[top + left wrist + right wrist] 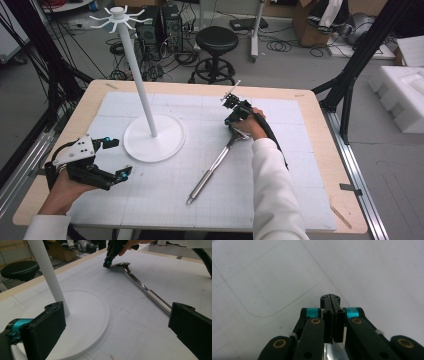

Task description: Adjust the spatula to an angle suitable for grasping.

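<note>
A long metal utensil [212, 167] lies slantwise on the white mat, its flat head [120, 265] at the far end. My right gripper [231, 121] points down at the mat right beside that head. Its jaws are shut flat against each other with nothing between the tips [330, 299]. A bit of the metal shows behind its linkage [334, 351]. My left gripper [120, 157] rests at the mat's left and stands open [117, 325] and empty, facing the utensil's handle [157, 301]. A white stand [142, 95] with a round base [85, 315] rises between the two grippers.
The stand's top [120, 17] carries several short hooks. The white gridded mat [300, 165] covers most of the wooden table [320, 100]. Beyond the far edge stand a black stool [216, 42], computer boxes and loose cables on the floor.
</note>
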Motion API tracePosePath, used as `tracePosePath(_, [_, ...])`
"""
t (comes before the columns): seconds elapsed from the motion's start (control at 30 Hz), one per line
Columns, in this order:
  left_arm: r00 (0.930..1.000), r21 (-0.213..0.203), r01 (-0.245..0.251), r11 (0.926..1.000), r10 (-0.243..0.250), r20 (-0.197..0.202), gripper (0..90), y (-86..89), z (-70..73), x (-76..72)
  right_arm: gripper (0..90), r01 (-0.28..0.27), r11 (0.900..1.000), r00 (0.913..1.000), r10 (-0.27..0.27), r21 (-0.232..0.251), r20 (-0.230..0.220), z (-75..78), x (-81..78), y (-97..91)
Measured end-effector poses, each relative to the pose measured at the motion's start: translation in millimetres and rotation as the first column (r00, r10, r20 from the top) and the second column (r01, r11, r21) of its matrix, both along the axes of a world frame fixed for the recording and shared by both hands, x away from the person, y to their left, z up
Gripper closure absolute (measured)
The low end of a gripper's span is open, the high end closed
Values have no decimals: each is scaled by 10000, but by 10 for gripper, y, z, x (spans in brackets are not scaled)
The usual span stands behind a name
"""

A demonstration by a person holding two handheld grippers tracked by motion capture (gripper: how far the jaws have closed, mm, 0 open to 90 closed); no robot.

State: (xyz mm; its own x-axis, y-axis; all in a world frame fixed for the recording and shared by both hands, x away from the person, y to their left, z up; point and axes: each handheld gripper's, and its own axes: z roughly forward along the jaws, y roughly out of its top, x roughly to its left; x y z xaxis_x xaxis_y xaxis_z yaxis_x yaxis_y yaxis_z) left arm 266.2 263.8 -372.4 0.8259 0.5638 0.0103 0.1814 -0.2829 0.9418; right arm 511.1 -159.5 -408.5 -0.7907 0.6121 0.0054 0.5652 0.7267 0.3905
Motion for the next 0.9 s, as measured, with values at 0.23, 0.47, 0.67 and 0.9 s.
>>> tracePosePath(0.23, [10000,101,85,9999,-85,-5,18,-43,0,-2,899,87,9999,9999,-88,110,50,0,-96,-184])
tracePosePath(0.47, [9999,32,102,9999,-102,1,18,-53,3,-9,899,342,9988,9994,-345,338,83,-9,-214,-380])
tracePosePath(0.67, [10000,45,71,10000,-71,-4,18,-53,4,-9,899,510,9976,9987,-513,477,41,-11,-320,-531])
tracePosePath(0.9, [10000,80,91,9999,-91,-6,18,-66,3,-12,899,690,9957,9976,-685,620,-112,-14,-426,-669])
